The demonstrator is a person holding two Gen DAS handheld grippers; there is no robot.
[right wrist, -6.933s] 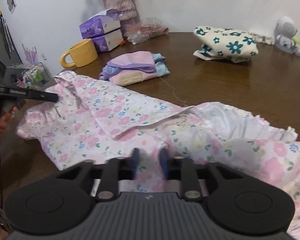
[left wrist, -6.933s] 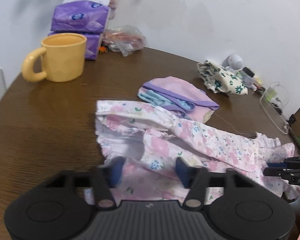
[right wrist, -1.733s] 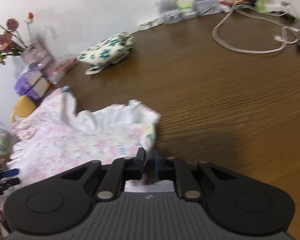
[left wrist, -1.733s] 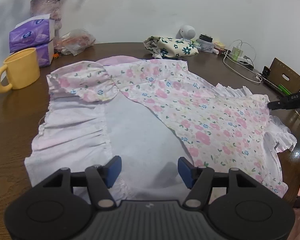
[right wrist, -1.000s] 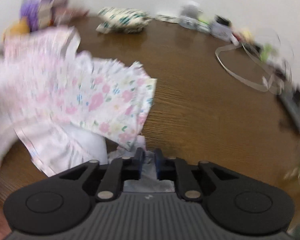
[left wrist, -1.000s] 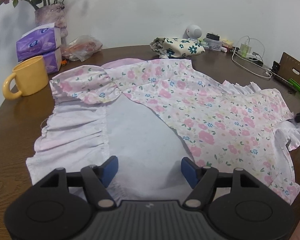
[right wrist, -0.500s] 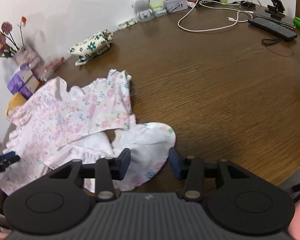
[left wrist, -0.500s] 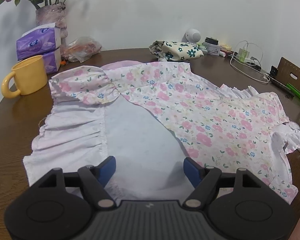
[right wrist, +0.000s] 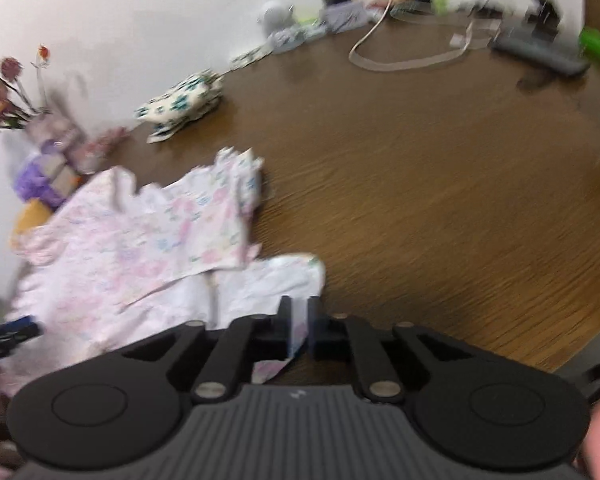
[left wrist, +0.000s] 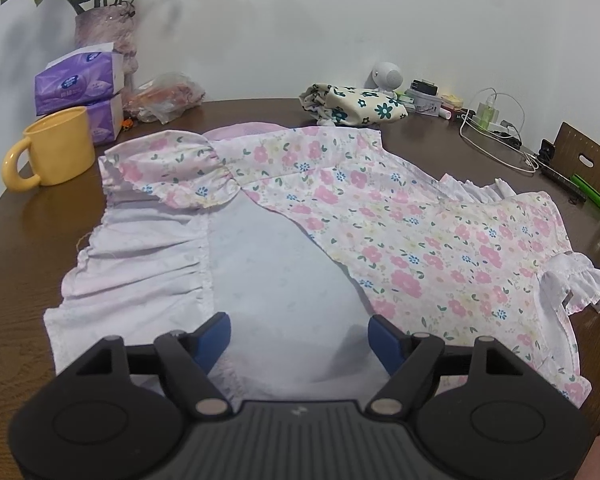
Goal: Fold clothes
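Note:
A pink floral dress (left wrist: 380, 216) lies spread on the brown table (left wrist: 16, 264), its white lining (left wrist: 276, 276) facing up at the near left. My left gripper (left wrist: 299, 338) is open and empty, just above the lining's near edge. In the blurred right wrist view the dress (right wrist: 148, 240) lies to the left. My right gripper (right wrist: 299, 322) is shut on the dress's white frilled sleeve (right wrist: 276, 284) at the near table edge.
A yellow mug (left wrist: 56, 148), purple tissue packs (left wrist: 80, 80), a flower vase (left wrist: 108, 32) and a plastic bag (left wrist: 168, 92) stand at the back left. A folded teal-flowered cloth (left wrist: 356, 106) lies at the back. Cables (left wrist: 496, 140) and chargers line the back right.
My right gripper, open half a second ago, has closed on the white sleeve. My left gripper has stayed open and almost still over the lining.

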